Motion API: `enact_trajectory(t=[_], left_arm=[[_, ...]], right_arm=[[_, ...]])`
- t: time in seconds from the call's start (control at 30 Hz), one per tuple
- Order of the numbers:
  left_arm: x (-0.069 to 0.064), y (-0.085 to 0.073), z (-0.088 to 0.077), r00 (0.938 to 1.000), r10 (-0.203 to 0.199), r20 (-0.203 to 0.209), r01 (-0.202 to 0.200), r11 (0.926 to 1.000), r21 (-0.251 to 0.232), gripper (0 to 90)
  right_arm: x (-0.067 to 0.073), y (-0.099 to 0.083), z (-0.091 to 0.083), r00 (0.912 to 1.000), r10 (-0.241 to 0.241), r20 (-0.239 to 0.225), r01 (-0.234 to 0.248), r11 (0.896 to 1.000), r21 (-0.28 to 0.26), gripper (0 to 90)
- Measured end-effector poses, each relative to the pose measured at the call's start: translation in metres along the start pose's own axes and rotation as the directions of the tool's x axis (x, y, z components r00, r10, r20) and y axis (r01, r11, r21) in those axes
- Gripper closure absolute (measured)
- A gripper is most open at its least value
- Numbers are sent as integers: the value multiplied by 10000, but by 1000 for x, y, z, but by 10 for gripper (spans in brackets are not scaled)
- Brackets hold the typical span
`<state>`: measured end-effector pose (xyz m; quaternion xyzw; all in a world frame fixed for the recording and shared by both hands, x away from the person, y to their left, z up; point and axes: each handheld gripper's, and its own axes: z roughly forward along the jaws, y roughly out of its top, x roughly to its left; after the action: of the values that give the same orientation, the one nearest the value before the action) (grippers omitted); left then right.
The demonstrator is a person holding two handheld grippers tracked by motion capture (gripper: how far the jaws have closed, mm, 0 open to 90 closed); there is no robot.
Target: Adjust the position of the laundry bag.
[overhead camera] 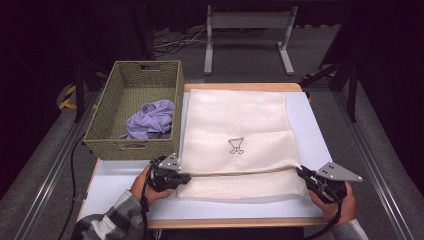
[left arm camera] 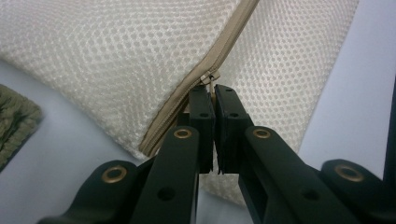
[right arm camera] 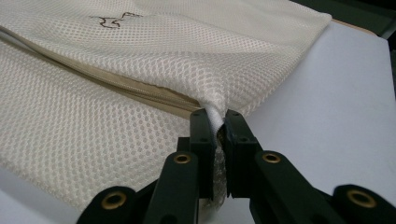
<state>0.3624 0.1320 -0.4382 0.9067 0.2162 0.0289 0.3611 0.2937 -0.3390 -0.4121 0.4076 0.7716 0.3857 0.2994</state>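
Note:
A cream mesh laundry bag (overhead camera: 235,135) lies flat on the white table, with a beige zipper (overhead camera: 235,172) running across its near part. My left gripper (overhead camera: 184,177) is at the bag's left end, shut on the metal zipper pull (left arm camera: 212,80). At the bag's right end my right gripper (overhead camera: 305,176) is shut on a pinch of the bag's mesh (right arm camera: 212,116) beside the zipper's end. The bag (right arm camera: 154,60) bears a small dark outline logo (overhead camera: 236,145). A hand holds each gripper near the table's front edge.
A woven green basket (overhead camera: 134,107) stands at the back left, touching the bag's left side, with a lilac garment (overhead camera: 152,119) inside. The white table top (overhead camera: 310,125) shows bare strips right of the bag and along the front. A metal frame stands on the floor behind.

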Motion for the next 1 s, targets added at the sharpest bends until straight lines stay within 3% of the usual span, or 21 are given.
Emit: enact_trajectory(t=[1.0], left_arm=[[5, -10, -9, 9997, -139, -203, 141, 9999, 91, 875]], right_arm=[[-1, 0, -1, 10000, 78, 10, -78, 10000, 30, 842]])
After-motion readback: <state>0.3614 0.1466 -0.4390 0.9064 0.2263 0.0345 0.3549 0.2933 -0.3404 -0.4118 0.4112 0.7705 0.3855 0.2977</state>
